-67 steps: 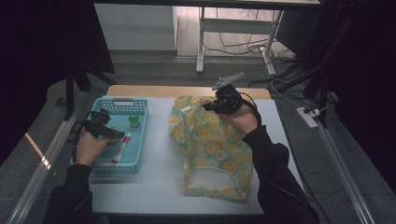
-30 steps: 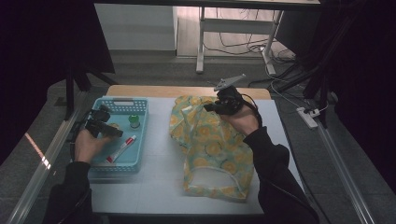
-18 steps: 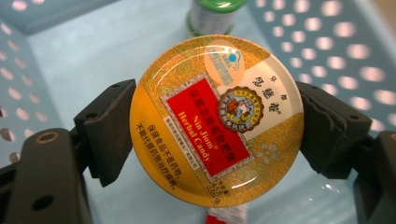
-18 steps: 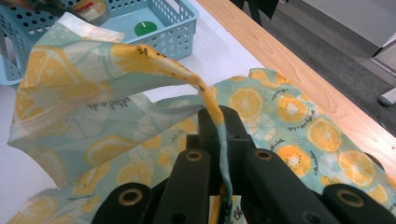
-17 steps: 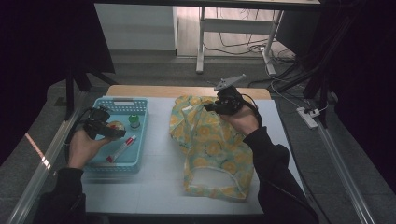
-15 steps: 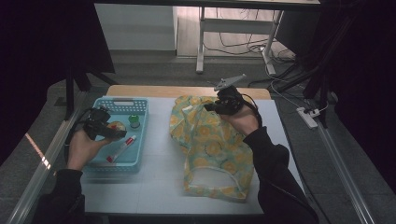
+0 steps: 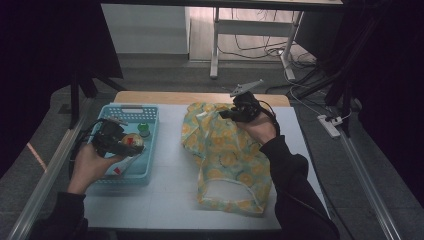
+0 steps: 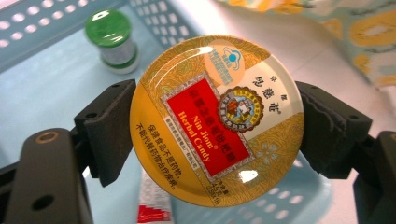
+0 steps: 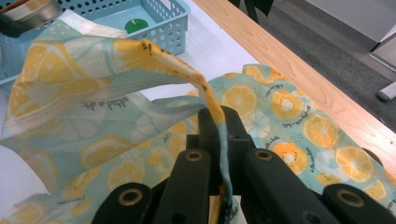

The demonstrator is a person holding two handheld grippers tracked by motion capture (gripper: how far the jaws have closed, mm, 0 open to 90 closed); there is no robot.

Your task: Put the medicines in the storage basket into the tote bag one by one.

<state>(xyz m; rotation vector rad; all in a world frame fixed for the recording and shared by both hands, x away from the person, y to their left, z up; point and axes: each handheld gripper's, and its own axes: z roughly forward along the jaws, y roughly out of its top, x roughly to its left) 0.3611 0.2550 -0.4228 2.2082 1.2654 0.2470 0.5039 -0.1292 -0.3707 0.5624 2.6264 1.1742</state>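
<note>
At far left, a metal rail along the table's side, just beyond the basket. Next, a pale blue perforated basket near the left edge of the white table, its long side parallel to that edge. Inside it, toward the far end, a small bottle with a green cap, upright; near the close end, a red and white sachet flat on the floor of the basket.

Above the basket, left gripper in the person's left hand, jaws spread wide and pressed on opposite rims of a round tin of herbal candy, gold with a red label, lid facing the gripper's camera. Tin clear of the basket floor, green-capped bottle beyond and below it.

Between basket and bag, a bare strip of white table running front to back, unobstructed.

Right of centre, a bag printed with lemon slices, flat on the table, stretching from the far wooden edge nearly to the near edge. Far end lifted: right gripper, jaws closed tight on a fold of the bag's rim, raised edge arching toward the basket.

Right of the bag, a narrow margin of table, then floor with a power strip.
</note>
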